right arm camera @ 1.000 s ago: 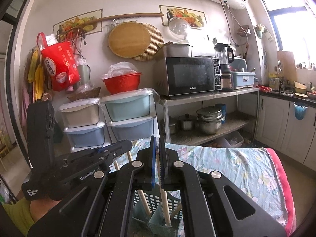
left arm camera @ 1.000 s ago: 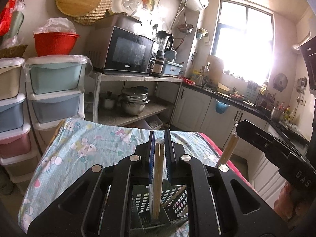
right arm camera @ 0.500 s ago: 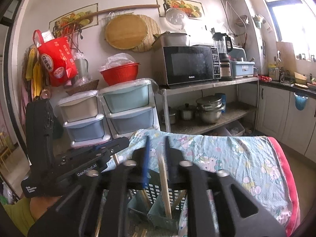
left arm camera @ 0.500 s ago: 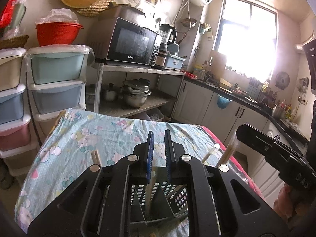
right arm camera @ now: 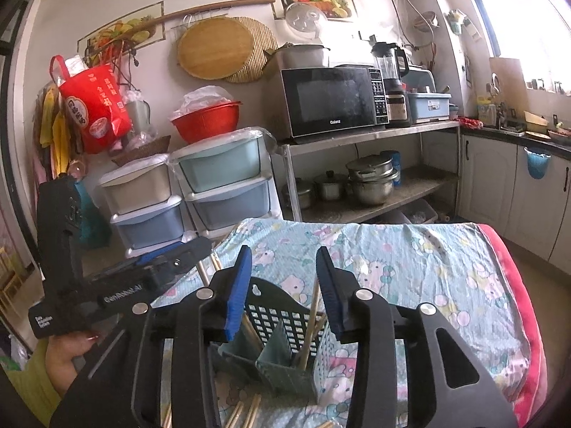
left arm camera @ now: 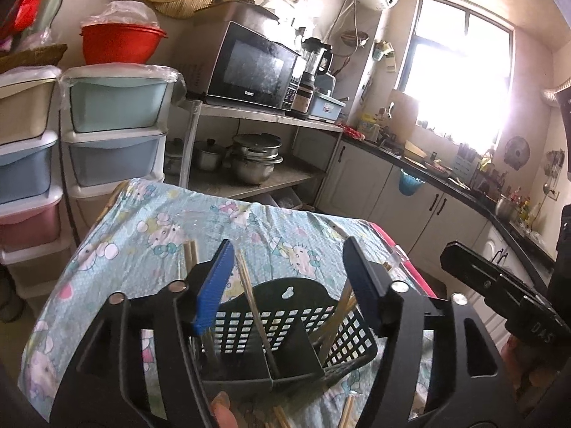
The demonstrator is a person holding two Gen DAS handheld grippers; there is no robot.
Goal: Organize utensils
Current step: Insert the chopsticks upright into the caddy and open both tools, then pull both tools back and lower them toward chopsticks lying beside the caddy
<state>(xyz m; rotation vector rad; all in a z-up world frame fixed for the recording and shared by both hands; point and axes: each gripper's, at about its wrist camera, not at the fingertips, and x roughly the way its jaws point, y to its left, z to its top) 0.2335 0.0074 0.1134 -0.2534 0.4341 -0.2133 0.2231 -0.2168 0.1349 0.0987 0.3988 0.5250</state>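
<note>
Nearest, loose chopsticks [right arm camera: 246, 414] lie on the cloth below the grippers, so sorting looks unfinished. Just beyond, the left gripper [left arm camera: 289, 278] and right gripper [right arm camera: 283, 287] are both opening their jaws, pressing on nothing, above the slotted basket [left arm camera: 285, 315], where several chopsticks stand in its compartments. Farther off, the patterned tablecloth [right arm camera: 410, 249] shows no other utensils.

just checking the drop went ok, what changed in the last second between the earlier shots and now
Both grippers let go: the left gripper and right gripper, each clamped on a chopstick before, are opening with pads clear, and the chopsticks now stand loose in the utensil basket. Both hands sank slightly. Basket and tablecloth stayed put.
</note>
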